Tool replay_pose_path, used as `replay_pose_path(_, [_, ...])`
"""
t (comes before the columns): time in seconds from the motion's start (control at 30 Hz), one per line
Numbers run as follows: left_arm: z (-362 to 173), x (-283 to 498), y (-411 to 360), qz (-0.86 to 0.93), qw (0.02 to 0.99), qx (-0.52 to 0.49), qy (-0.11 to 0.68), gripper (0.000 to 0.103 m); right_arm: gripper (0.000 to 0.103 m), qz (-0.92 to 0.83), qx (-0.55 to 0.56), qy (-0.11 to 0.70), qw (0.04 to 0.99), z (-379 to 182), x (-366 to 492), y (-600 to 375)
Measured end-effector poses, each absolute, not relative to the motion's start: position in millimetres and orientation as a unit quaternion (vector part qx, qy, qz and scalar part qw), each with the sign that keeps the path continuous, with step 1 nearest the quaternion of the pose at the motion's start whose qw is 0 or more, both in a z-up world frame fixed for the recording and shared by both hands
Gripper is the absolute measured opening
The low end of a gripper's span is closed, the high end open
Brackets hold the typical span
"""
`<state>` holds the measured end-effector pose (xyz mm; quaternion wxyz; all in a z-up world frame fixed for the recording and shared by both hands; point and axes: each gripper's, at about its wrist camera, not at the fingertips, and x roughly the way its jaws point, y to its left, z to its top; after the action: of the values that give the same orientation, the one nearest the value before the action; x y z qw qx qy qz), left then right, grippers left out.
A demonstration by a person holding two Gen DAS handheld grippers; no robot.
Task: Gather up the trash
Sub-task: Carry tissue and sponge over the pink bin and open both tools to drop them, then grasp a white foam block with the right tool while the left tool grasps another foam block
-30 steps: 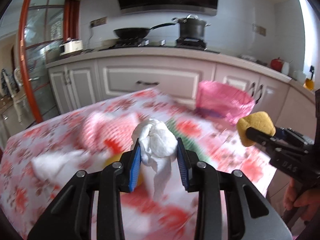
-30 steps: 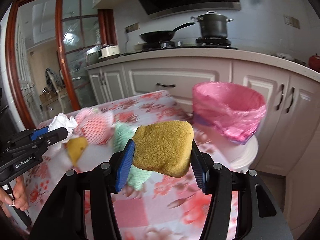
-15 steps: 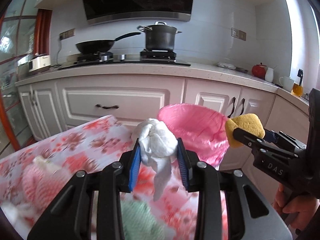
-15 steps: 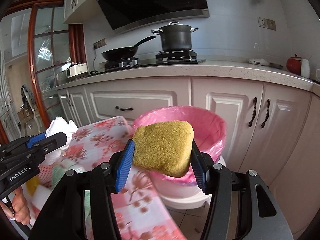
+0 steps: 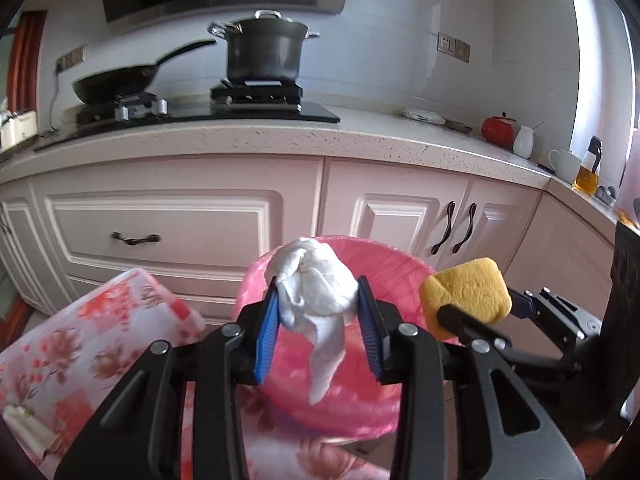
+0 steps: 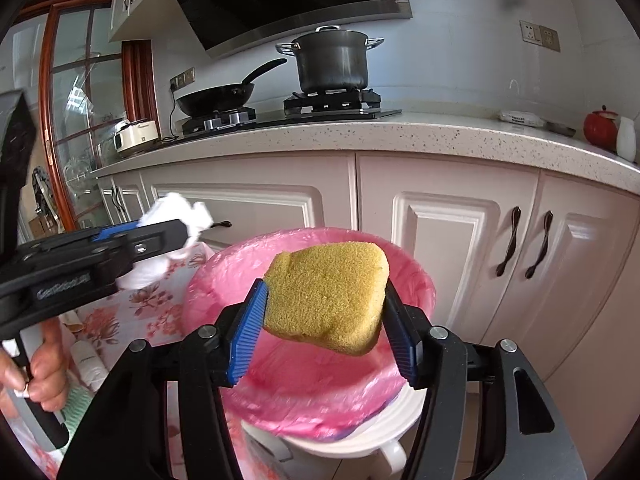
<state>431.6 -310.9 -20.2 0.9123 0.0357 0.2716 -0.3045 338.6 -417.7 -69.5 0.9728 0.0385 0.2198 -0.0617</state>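
Observation:
My left gripper is shut on a crumpled white tissue, held in front of the near rim of the bin with its pink bag; a tail of tissue hangs down. My right gripper is shut on a yellow sponge and holds it above the open mouth of the same bin. In the left wrist view the sponge shows at the right of the bin. In the right wrist view the tissue shows at the left, near the bin's left rim.
A table with a red floral cloth lies left of the bin; its edge shows beside the bin. White cabinet doors stand right behind the bin. On the counter are a pan, a pot and a red jar.
Both grippers have swung right from over the table to the pink bin, each keeping its load. The bin has come close and now fills the lower middle of both views.

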Motion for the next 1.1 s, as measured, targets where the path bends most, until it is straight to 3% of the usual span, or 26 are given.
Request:
replay_pose_path(0.03, [-21, 439, -316, -0.301, 0.913, 0.035, 0.275, 0.044, 0.065, -0.062, 0.037, 0.22, 0.973, -70, 341, -419])
replay_pose_path(0.07, [-21, 446, -320, -0.296, 0.914, 0.035, 0.276, 0.051, 0.077, -0.064, 0.038, 0.219, 0.973, -70, 342, -420])
replay_pose_path(0.1, [-21, 449, -322, -0.293, 0.915, 0.033, 0.277, 0.055, 0.079, -0.067, 0.039, 0.215, 0.974, -71, 343, -423])
replay_pose_path(0.33, [-7, 446, -310, -0.273, 0.927, 0.013, 0.259, 0.073, 0.079, -0.072, 0.052, 0.196, 0.977, -62, 319, -432])
replay_pose_path(0.63, [20, 370, -229, -0.208, 0.956, -0.012, 0.208, 0.098, 0.082, -0.063, 0.068, 0.18, 0.979, -44, 253, -403])
replay_pose_path(1.1, [1, 240, -66, -0.101, 0.971, -0.023, 0.214, 0.098, 0.085, 0.022, 0.055, 0.212, 0.976, -63, 194, -289])
